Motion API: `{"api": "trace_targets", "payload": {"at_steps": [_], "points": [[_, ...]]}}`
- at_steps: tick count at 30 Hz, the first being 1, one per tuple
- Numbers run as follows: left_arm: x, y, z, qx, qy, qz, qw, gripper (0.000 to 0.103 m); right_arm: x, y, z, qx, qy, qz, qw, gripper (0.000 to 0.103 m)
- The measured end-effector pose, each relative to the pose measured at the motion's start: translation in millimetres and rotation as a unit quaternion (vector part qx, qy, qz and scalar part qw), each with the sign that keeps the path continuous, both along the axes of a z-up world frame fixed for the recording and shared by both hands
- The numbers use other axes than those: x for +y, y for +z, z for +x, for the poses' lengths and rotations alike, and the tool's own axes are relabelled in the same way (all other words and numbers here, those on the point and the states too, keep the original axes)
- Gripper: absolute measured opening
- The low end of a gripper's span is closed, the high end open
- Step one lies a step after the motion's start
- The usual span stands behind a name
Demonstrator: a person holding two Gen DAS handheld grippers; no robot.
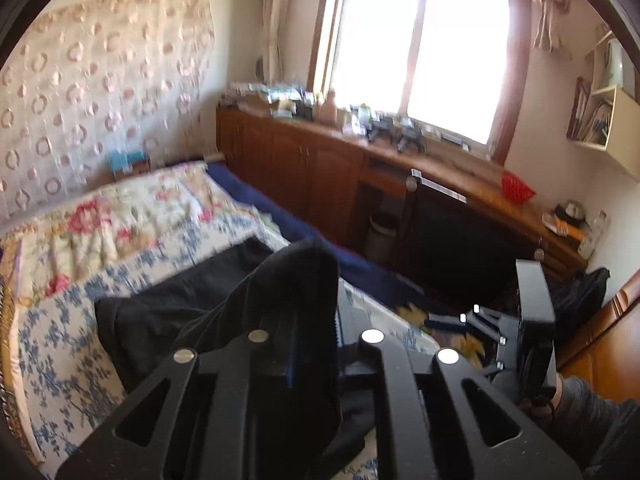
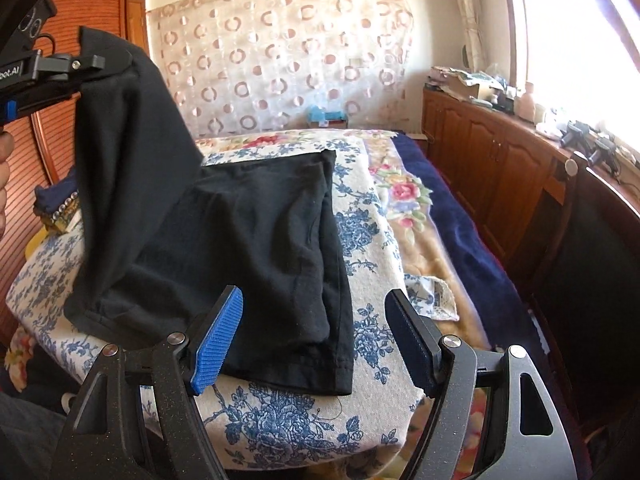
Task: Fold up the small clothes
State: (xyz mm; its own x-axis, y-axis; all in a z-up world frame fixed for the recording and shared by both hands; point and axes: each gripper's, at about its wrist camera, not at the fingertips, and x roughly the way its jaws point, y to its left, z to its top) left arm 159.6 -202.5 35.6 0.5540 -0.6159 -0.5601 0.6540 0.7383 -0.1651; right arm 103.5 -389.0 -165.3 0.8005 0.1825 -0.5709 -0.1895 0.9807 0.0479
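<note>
So the black garment (image 2: 248,240) is lying on the bed, spread over the blue-flowered cover (image 2: 360,232), with most of it flat and one edge lifted way up off the surface. The left gripper (image 2: 86,64) has that lifted corner; its fingers are pinched together on the fabric, and from the right wrist view you can see the cloth hanging down from it in a long drape at the left side. In the left wrist view the same black fabric (image 1: 296,292) bunches up right between the fingers and covers most of them.

The right gripper (image 2: 316,340) sits low at the near edge of the garment with its fingers spread wide apart, not holding anything. Its blue ribbed finger pad (image 2: 216,344) is right over the hem area, but I can't tell if it's actually touching the cloth.

Under the cover there's a pink rose blanket (image 2: 400,192) and a dark blue blanket (image 2: 452,216) along the side. A wooden counter (image 2: 500,152) runs under the window (image 1: 420,48), loaded with clutter.
</note>
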Motion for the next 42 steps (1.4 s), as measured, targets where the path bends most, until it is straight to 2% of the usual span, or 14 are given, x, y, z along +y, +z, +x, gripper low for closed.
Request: {"api": "trace_targets", "payload": {"at_steps": [1, 3, 4, 10, 14, 24, 33, 42], "points": [[-1, -2, 1, 0.001, -0.004, 0.005, 1.0000, 0.031, 0, -1, 0, 0.001, 0.000, 0.000, 1.000, 0.075], [0, -8, -2, 0.001, -0.005, 0.018, 0.9998, 0.048, -2, -1, 0, 0.001, -0.002, 0.000, 1.000, 0.075], [-1, -11, -6, 0.002, -0.006, 0.022, 0.9997, 0.048, -2, -1, 0, 0.001, -0.002, 0.001, 1.000, 0.075], [27, -21, -16, -0.009, 0.033, 0.032, 0.9989, 0.050, 0, 4, 2, -0.004, -0.004, -0.001, 1.000, 0.075], [61, -31, -20, -0.009, 0.067, 0.031, 0.9973, 0.050, 7, 10, 7, -0.009, 0.003, -0.011, 1.000, 0.075], [141, -58, -40, -0.003, 0.157, 0.035, 0.9869, 0.050, 39, 34, 17, -0.031, 0.035, -0.025, 0.999, 0.075], [184, -65, -53, -0.004, 0.195, 0.027, 0.9803, 0.050, 97, 40, 44, -0.031, 0.094, -0.035, 0.995, 0.075], [200, -71, -56, -0.001, 0.209, 0.027, 0.9776, 0.050, 145, 36, 69, -0.010, 0.142, -0.038, 0.989, 0.075]]}}
